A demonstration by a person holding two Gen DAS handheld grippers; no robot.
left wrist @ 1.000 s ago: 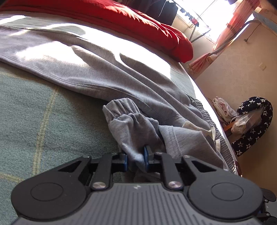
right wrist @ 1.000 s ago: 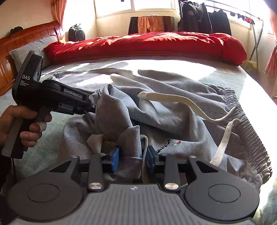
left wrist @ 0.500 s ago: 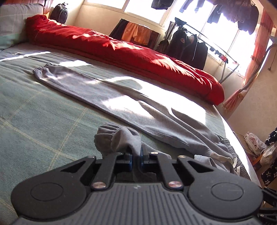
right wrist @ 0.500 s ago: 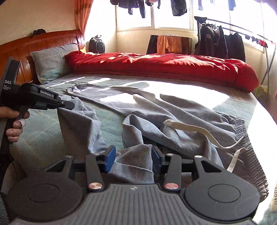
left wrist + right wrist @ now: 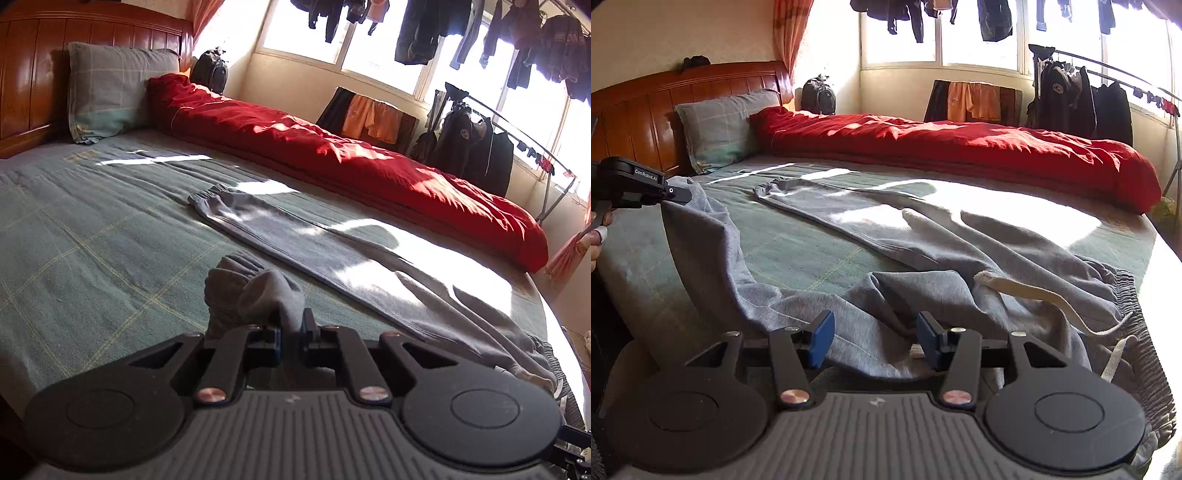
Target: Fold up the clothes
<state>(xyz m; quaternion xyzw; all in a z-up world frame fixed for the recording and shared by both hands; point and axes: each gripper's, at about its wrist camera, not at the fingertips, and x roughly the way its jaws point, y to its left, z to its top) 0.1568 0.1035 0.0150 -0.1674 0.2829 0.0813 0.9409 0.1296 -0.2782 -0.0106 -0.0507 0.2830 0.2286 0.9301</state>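
One leg of the grey sweatpants (image 5: pixel 871 221) already lies flat on the green checked bed (image 5: pixel 92 236), running from its cuff at about ten o'clock in my right wrist view toward the waistband (image 5: pixel 1137 332) at four o'clock. The other leg is not laid out yet: my left gripper (image 5: pixel 290 330) has its fingers pressed nearly together on that leg's cuff (image 5: pixel 251 288), which bunches up just ahead of them, though the fingers are easing apart slightly. In the right wrist view that same left gripper sits at nine o'clock, with the leg hanging from it as a slack sheet down to the bed.

My right gripper (image 5: pixel 873 338) is at the hip end. Its fingers (image 5: pixel 822 338) are spread and opening, with a fold of grey cloth lying between them; the pads do not press on it, so I judge that end released. A pale drawstring (image 5: pixel 1034 291) trails across the waistband at three o'clock.

By my reckoning the fold itself has not begun; this is the straightening stage. Left to do: lay the held leg out, most likely onto or beside the flat one, smooth the crumpled seat, then fold the length over. The red duvet (image 5: pixel 960 147) along the far edge at twelve o'clock stays clear of the work.
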